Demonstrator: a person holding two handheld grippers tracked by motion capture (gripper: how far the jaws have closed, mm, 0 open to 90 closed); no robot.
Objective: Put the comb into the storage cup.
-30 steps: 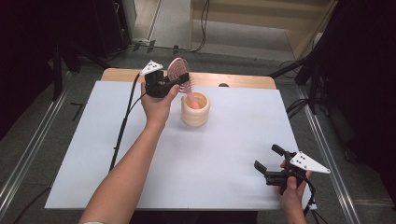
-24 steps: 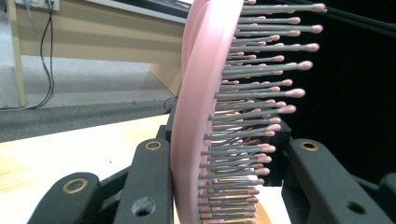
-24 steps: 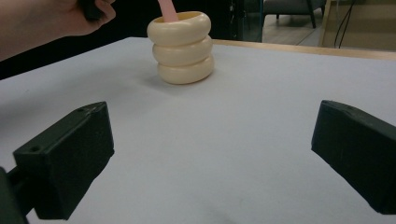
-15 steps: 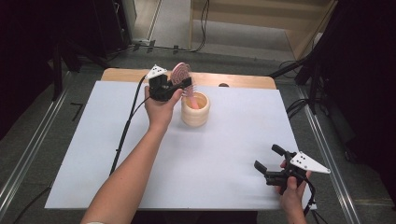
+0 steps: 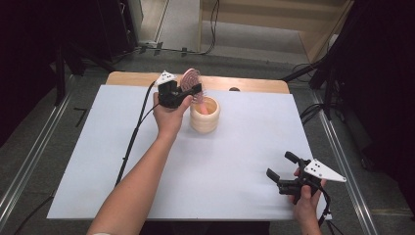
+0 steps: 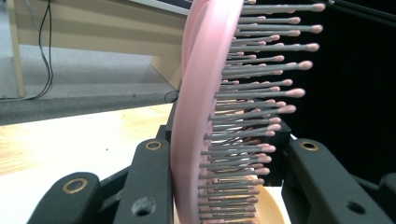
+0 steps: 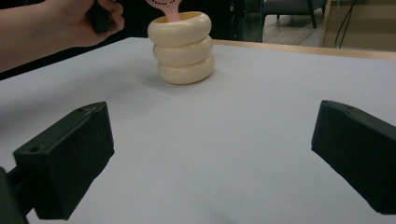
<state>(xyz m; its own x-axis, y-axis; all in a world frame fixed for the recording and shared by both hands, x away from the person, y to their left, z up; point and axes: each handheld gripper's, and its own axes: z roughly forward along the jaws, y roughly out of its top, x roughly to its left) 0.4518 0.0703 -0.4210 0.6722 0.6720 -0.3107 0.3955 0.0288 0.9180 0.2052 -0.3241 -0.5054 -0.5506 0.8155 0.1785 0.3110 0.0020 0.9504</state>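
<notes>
White sheeting is covering the table, with a wooden edge at the far side. Near that edge the left gripper is clamping the head of a pink hairbrush between its jaws, the handle reaching down into a cream ribbed cup. The right gripper is resting near the front right corner, jaws apart and holding nothing.

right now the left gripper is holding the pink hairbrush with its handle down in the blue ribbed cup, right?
Not quite: the cup is cream, not blue, as the right gripper view shows. The rest holds: the left gripper is shut on the pink hairbrush, whose handle goes down into the ribbed cup.
</notes>
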